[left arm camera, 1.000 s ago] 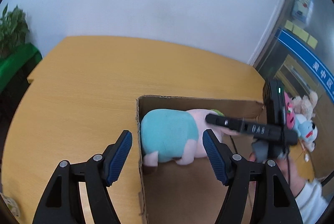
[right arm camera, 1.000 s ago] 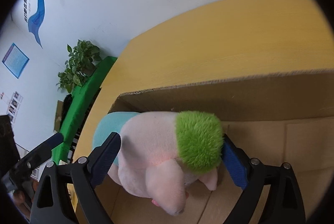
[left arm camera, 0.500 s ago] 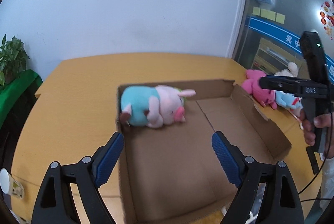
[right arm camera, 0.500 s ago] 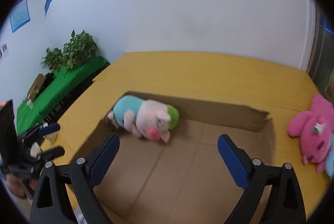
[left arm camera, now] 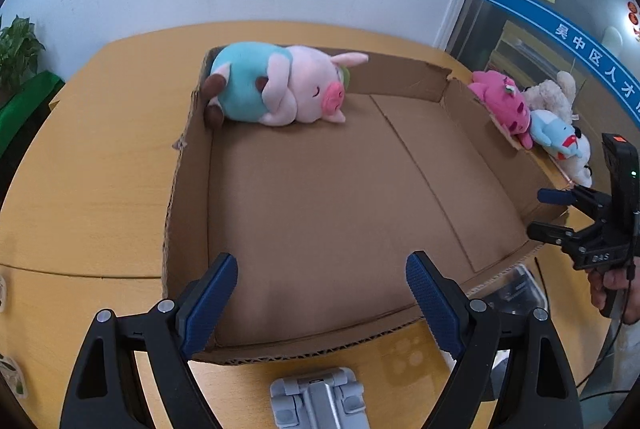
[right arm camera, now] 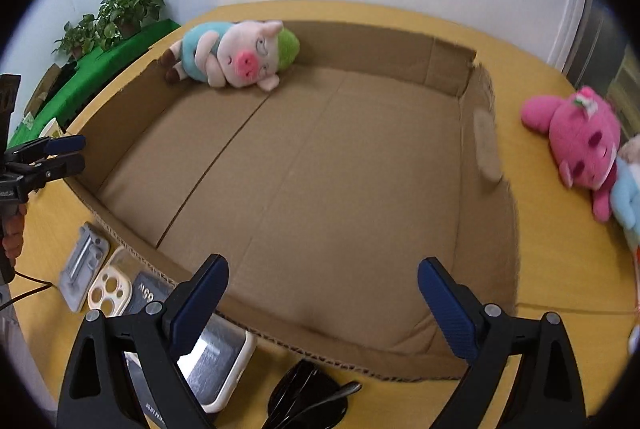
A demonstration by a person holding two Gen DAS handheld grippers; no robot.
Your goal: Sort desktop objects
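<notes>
Cardboard fills the left wrist view: a shallow box [left arm camera: 320, 197] on the yellow table [left arm camera: 100, 149], with a pig toy [left arm camera: 280, 89] lying in its far left corner. The left gripper [left arm camera: 320, 293] hangs over the box's near edge, jaws wide apart and empty. A pink toy [left arm camera: 500, 101] lies outside the box's right wall.

From the right wrist, the same pig toy [right arm camera: 236, 53] lies in the far left corner. The right gripper [right arm camera: 320, 301] stands spread and empty above the near wall. Sunglasses [right arm camera: 308, 401] and a phone case [right arm camera: 110, 289] lie just outside.
</notes>
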